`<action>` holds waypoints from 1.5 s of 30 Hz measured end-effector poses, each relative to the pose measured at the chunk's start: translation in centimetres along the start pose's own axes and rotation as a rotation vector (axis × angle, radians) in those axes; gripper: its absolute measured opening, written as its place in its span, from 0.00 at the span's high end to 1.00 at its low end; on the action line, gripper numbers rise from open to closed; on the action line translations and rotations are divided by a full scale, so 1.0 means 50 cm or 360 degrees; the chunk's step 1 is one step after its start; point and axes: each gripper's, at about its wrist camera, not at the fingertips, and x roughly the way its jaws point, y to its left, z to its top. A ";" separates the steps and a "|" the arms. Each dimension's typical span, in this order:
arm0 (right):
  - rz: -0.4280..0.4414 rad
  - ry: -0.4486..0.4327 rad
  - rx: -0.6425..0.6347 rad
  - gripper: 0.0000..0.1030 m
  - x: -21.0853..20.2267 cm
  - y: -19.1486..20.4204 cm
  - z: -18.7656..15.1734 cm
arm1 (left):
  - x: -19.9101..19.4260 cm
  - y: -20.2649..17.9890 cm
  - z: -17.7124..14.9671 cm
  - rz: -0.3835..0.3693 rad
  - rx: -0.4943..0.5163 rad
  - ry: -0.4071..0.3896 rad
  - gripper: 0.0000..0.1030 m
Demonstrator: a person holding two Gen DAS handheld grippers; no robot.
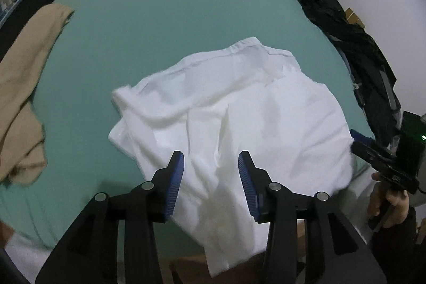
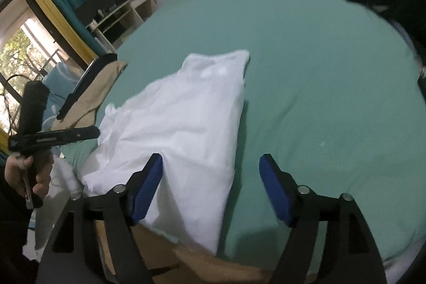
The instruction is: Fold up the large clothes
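White garment (image 1: 239, 111) lies at 12 o'clock of left gripper (image 1: 211, 159), long axis running 12-to-6 (hem overhanging bed edge); right gripper (image 2: 211, 160) slightly offset. Both spread, pinching nothing.

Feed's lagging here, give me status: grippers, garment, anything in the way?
Left gripper open, right gripper open, both empty. White garment partly folded on bed, near end overhanging. Tan garment lies clear.

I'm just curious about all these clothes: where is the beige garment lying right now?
The beige garment lies at the left edge of the green bed in the left wrist view, left of the white garment, partly under a black item.
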 end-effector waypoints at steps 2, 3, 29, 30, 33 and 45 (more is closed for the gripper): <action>-0.0039 -0.0031 -0.0026 0.27 0.002 -0.005 0.006 | 0.030 0.001 0.019 -0.0008 0.0015 0.0048 0.56; -0.0052 -0.0034 -0.0024 0.27 0.008 -0.011 0.009 | 0.052 -0.010 0.027 0.0009 0.0017 0.0059 0.56; -0.0118 -0.0060 0.0022 0.25 0.011 -0.019 -0.010 | 0.009 0.073 -0.074 0.0076 -0.0280 -0.0124 0.45; -0.0121 -0.0066 0.0018 0.25 0.008 -0.017 -0.011 | 0.010 0.079 -0.087 0.0078 -0.0305 -0.0120 0.44; -0.0140 -0.0099 0.0000 0.25 -0.010 -0.010 -0.017 | 0.008 0.094 -0.112 0.0085 -0.0380 -0.0143 0.42; -0.0097 -0.0077 0.0052 0.25 0.009 -0.035 -0.028 | 0.055 0.112 -0.107 -0.0262 -0.0639 -0.0253 0.13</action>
